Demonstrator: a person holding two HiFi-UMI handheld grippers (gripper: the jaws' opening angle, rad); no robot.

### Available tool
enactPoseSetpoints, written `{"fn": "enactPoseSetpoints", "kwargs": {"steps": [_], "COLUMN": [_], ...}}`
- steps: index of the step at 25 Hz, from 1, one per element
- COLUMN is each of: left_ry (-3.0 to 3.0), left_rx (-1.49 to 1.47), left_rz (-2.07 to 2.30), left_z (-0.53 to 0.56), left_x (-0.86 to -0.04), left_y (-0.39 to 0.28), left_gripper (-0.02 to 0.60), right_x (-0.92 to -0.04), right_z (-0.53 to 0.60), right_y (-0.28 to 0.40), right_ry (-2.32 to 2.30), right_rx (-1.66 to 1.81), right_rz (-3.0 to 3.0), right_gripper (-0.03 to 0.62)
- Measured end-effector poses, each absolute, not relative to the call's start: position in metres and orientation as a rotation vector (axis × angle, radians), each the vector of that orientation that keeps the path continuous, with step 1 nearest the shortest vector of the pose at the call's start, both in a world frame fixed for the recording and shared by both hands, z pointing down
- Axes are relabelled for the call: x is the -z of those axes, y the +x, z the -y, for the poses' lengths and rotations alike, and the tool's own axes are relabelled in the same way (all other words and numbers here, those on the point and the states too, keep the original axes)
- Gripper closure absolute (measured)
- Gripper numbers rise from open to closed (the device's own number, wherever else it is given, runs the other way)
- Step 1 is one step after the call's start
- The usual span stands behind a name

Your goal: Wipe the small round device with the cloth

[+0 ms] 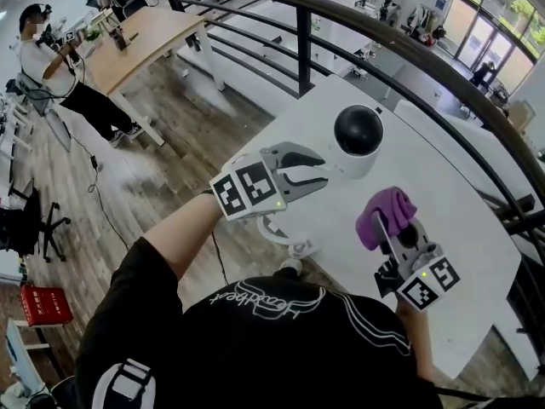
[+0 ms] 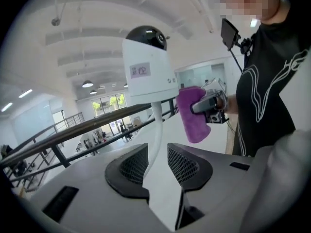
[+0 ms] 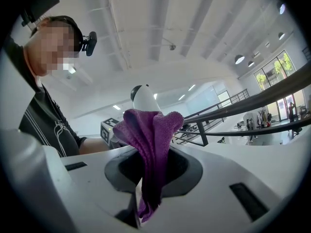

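Nearest the head camera is the person's black shirt (image 1: 281, 339), with a forearm reaching forward from it on either side.

Left gripper (image 1: 317, 170): the jaws stand apart and the pads press on nothing. In the left gripper view a thin white cable (image 2: 156, 125) runs down from the device and passes through the gap between the jaws. Whether it touches a pad cannot be told.

Directly ahead of the left jaw tips, just beside them, stands the small round device (image 1: 358, 139). It has a white body with a black dome on top and rests upright on the white table (image 1: 464, 228). A small label (image 2: 139, 71) sits on the side of the body that faces the left gripper.

Right gripper (image 1: 398, 227): the jaws are closed on the purple cloth (image 1: 385, 211). The cloth is pinched between the pads, its bunched upper part standing above the jaw tips and a short tail hanging below them. From this gripper the device lies ahead and to the left, apart from the cloth. In the right gripper view the dome shows just above the cloth's top edge, with the left gripper's marker cube (image 3: 109, 128) beside it.

Beyond both grippers a dark railing (image 1: 341, 24) runs past the far edge of the table.
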State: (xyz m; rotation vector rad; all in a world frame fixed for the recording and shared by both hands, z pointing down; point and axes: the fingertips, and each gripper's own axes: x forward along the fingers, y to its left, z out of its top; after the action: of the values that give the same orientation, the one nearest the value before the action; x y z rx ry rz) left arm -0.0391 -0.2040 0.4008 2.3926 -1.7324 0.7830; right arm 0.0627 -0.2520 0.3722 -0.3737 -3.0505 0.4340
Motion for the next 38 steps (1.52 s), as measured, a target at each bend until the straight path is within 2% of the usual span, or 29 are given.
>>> {"fn": "enactPoseSetpoints", "kwargs": {"steps": [9, 13, 21, 38], "left_ry": [2.446, 2.46, 2.481, 2.49], "left_rx": [-1.08, -1.113, -1.168, -1.305], "left_rz": [1.578, 1.598, 1.618, 1.6], "left_z": [0.22, 0.224, 0.225, 0.223], "left_x": [-0.429, -0.43, -0.428, -0.434], "left_y": [-0.049, -0.054, -0.055, -0.05], "left_gripper": [0.466, 0.505, 0.512, 0.523], "right_x": [-0.377, -0.377, -0.361, -0.263], "right_z": [0.269, 0.273, 0.283, 0.294], "right_y": [0.056, 0.052, 0.04, 0.006], "right_ry": [-0.327, -0.312, -0.342, -0.56], "right_rx": [-0.467, -0.464, -0.378, 0.136], "right_rz": [3.045, 3.049, 3.086, 3.284], "right_gripper": [0.536, 0.536, 0.536, 0.536]}}
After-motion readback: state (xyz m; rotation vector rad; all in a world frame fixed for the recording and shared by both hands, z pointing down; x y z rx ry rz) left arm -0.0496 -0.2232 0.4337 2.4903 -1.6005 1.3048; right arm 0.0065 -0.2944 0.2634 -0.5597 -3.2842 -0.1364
